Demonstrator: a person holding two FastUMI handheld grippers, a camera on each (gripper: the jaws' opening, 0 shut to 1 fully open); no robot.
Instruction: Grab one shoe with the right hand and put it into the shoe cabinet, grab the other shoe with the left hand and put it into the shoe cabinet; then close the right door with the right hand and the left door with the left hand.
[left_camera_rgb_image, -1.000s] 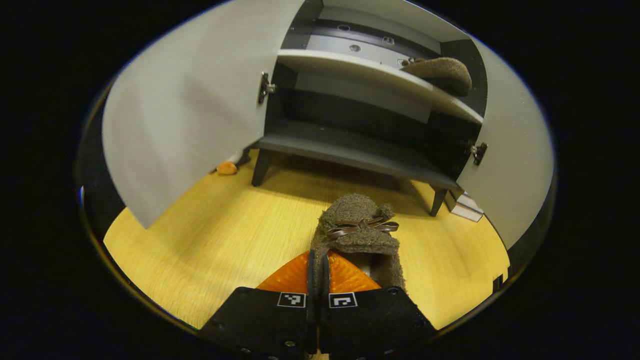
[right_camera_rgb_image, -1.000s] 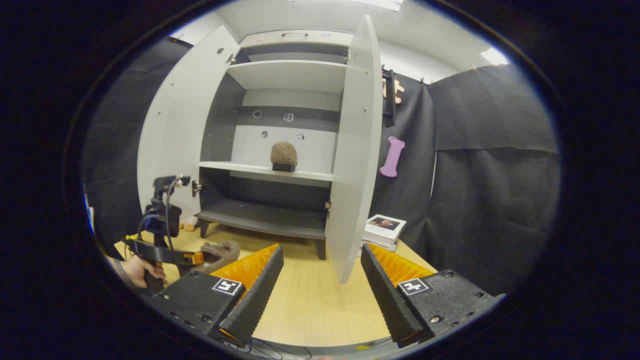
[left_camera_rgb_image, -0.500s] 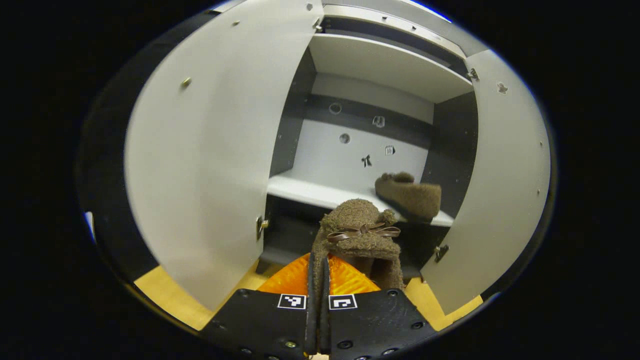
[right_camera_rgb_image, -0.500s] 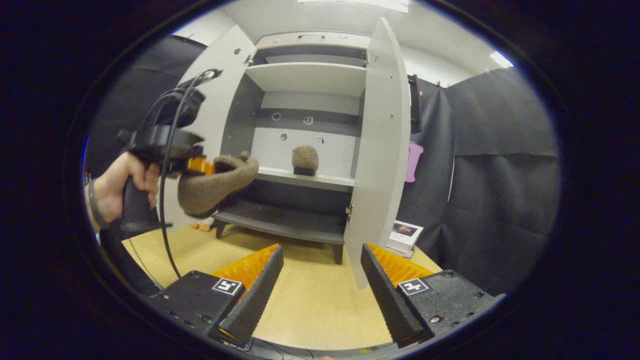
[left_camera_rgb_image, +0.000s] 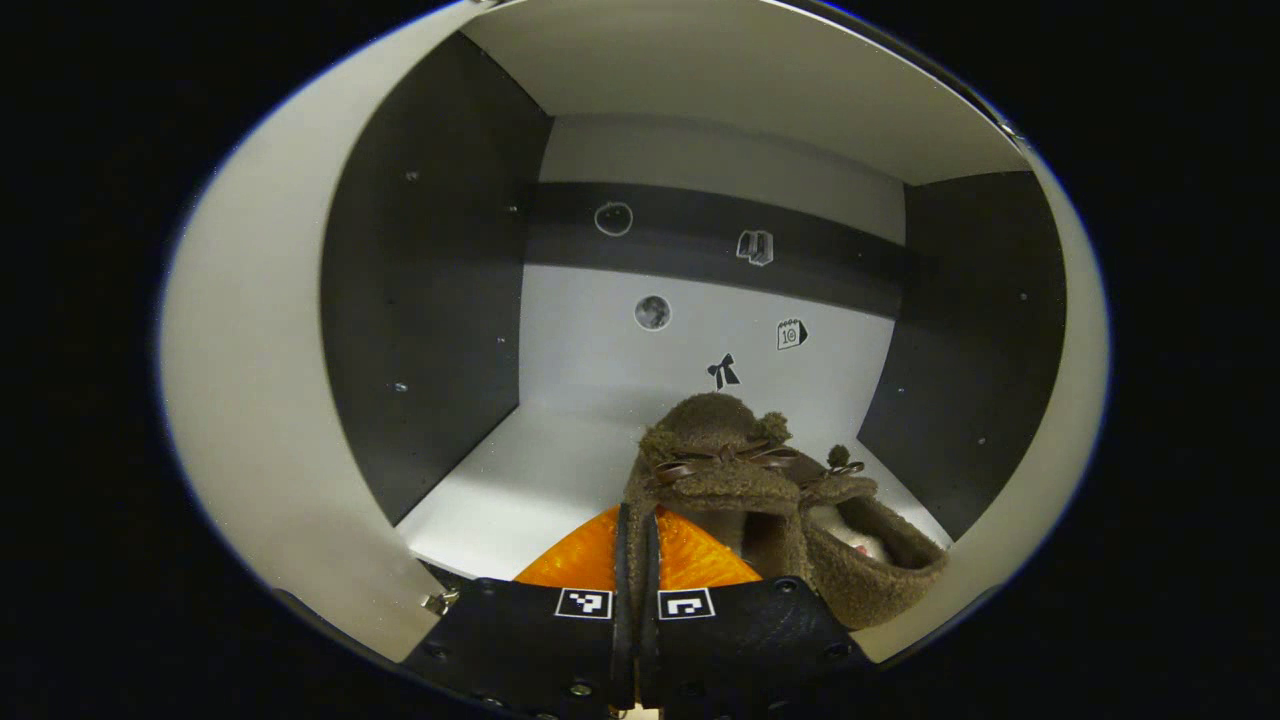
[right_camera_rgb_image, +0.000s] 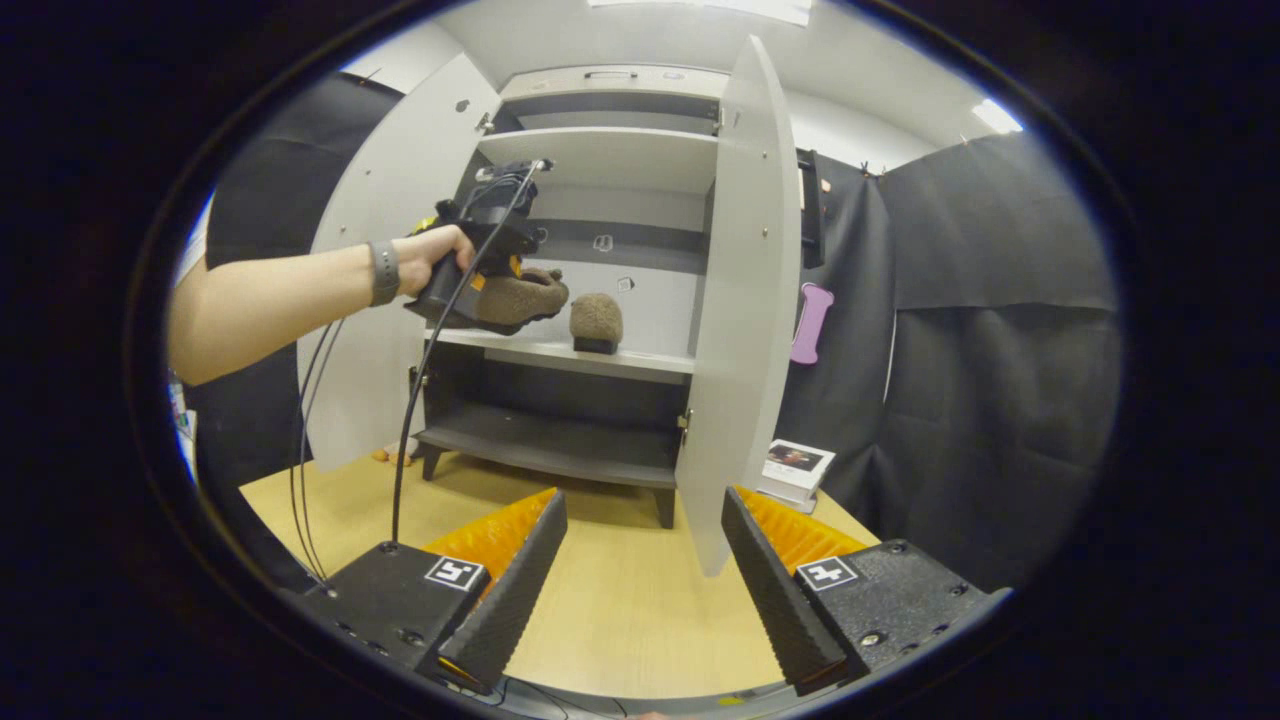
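A: Your left tongs (left_camera_rgb_image: 634, 560) pinch the second shoe (left_camera_rgb_image: 715, 470) above the shelf (left_camera_rgb_image: 520, 490), left of the first shoe (left_camera_rgb_image: 865, 565). Lower before releasing.

B: Your right tongs (right_camera_rgb_image: 640, 560) gape empty; their view adds the right door (right_camera_rgb_image: 740, 300), right of that shelf.

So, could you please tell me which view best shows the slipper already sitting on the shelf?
The right gripper view: the shelved slipper stands unobstructed on the white shelf. In the left gripper view, the held slipper partly hides it.
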